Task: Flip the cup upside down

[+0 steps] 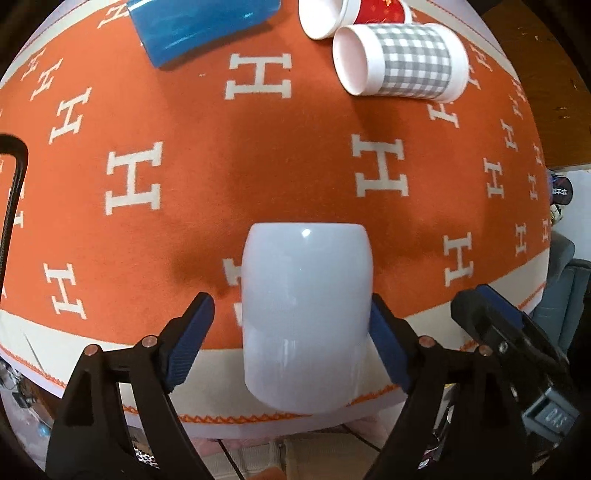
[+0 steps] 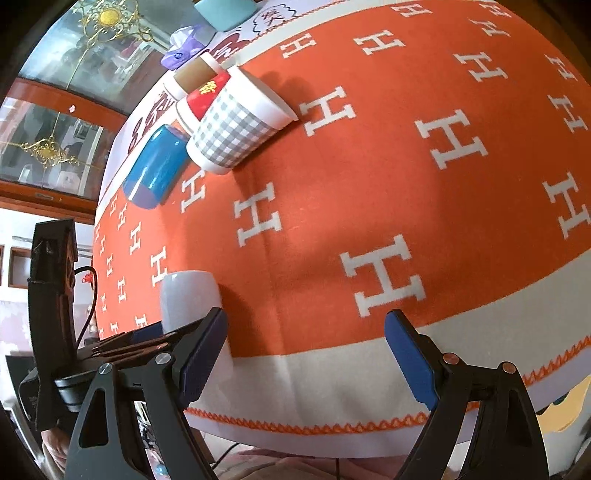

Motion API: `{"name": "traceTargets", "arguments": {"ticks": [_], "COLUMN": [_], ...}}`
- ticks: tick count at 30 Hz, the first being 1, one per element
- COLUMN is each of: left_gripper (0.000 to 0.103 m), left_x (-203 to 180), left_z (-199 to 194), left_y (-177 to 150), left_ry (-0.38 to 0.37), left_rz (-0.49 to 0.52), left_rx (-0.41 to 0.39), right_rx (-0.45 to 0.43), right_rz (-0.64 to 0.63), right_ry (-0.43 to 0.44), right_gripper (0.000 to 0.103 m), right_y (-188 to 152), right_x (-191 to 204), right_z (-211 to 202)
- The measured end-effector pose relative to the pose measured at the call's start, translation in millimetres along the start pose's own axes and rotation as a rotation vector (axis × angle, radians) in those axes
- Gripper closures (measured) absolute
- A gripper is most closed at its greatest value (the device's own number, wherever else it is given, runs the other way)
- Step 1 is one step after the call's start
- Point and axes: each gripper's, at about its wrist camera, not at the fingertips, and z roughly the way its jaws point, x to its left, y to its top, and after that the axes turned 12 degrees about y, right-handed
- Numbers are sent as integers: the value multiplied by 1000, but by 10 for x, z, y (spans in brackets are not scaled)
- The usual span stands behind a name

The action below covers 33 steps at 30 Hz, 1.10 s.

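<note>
The left gripper [image 1: 291, 332] stands with its blue pads [image 1: 188, 343] spread to either side of the pale cup [image 1: 304, 314]; the right pad seems to touch the cup's wall while a clear gap shows at the left pad, so the jaws are apart, not clamped; my guess is that they straddle the cup either to close on it or after letting it go. The right gripper [image 2: 306, 354] hangs beside it with jaws wide apart and nothing between them, seemingly kept out of the way. The cup stands on the orange cloth [image 1: 258, 155] near the table's front edge; it is plain, glossy, pale grey-white, with a flat closed top in the right wrist view, which suggests it is already mouth-down, though the rim is hidden. Well apart, at the far side, a gingham cup [image 1: 402, 61], a red cup [image 1: 376, 9] and a blue cup [image 1: 195, 26] lie on their sides.
</note>
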Motion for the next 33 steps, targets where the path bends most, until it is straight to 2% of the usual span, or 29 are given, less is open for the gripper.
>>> {"name": "traceTargets", "arguments": {"ticks": [4, 8, 12, 17, 20, 25, 33], "left_gripper": [22, 22, 23, 46, 52, 53, 53], "left_x": [57, 128, 460, 791, 783, 626, 669], "left_z": [-166, -362, -379, -376, -312, -166, -128], "left_y": [-6, -154, -28, 7, 15, 102, 112], "left_ry": [-5, -27, -32, -22, -49, -45, -21], "left_rz": [14, 25, 30, -1, -3, 11, 9], "left_rx": [-28, -62, -91, -91, -81, -95, -87], "right_rx": [5, 6, 11, 24, 32, 47, 46], "right_rz": [-29, -57, -101, -144, -146, -119, -112], "right_ry": [6, 27, 32, 43, 50, 51, 62], "right_gripper": [15, 14, 14, 14, 14, 14, 14], "right_y": [52, 86, 93, 76, 60, 36, 15], "right_x": [103, 196, 333, 462, 483, 418, 374], "right_z": [-25, -82, -108, -113, -97, -39, -53]}}
